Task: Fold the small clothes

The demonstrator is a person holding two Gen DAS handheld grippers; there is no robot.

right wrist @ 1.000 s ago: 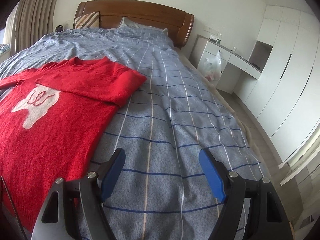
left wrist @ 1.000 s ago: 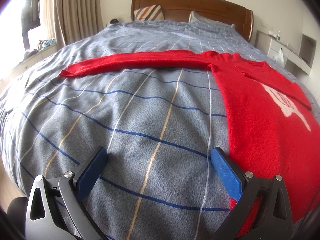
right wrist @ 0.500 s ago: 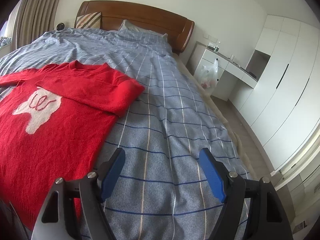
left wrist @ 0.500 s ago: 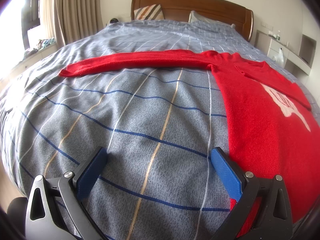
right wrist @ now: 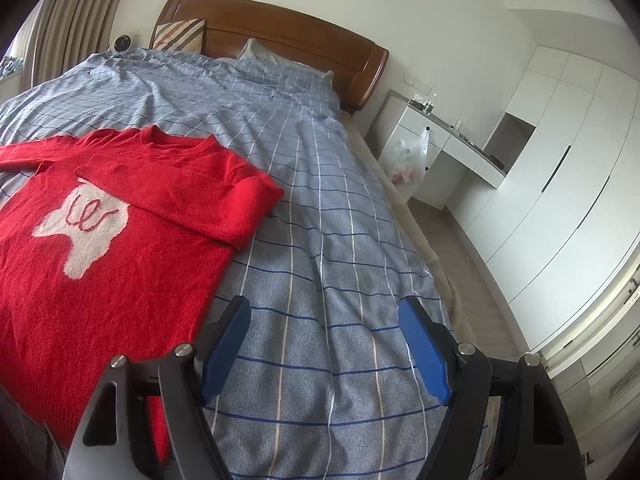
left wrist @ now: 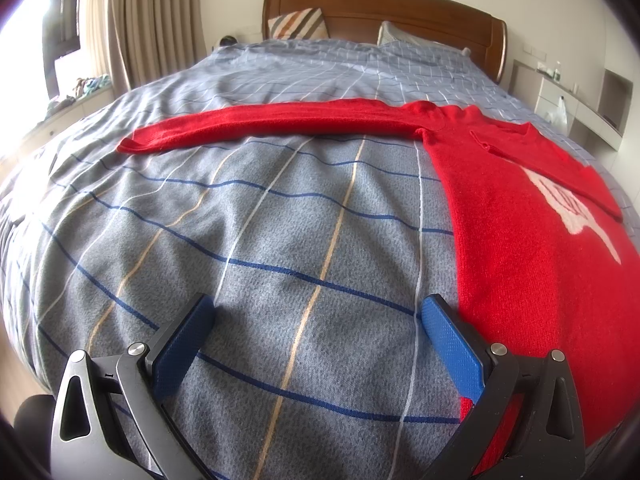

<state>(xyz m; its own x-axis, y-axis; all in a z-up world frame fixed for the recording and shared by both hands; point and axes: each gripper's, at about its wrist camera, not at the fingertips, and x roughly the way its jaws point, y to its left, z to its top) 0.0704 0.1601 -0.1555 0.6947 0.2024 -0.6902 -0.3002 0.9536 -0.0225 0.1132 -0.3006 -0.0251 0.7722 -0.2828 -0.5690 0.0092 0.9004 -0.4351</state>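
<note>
The red sweater [right wrist: 120, 240] lay flat on the bed [right wrist: 328, 240], front up, with a white motif on the chest. Its right sleeve was already folded across the chest, the cuff end resting near the collar. Its left sleeve [left wrist: 260, 124] was stretched straight out across the checked cover, not yet folded.

Over the preceding second the right wrist view had changed: the sweater sat lower and further left in frame, and more of the headboard and wardrobe came into sight. This agreed with the right tongs [right wrist: 324, 344] having lifted and drawn back from the garment. They were released, jaws standing wide, nothing between them but bare bed cover. The sweater itself had not shifted; the folded sleeve kept its place.

The left wrist view showed no change across the same second. The left tongs [left wrist: 316, 340] were likewise released and empty, hovering over the cover with the right-hand pad just beside the sweater's side edge, near the hem.

Assessment: the first sleeve fold appeared complete and the right tongs were clearing away from it. The outstanding work was judged to be the extended left sleeve, then the body folds. The task stood at an early stage.
</note>
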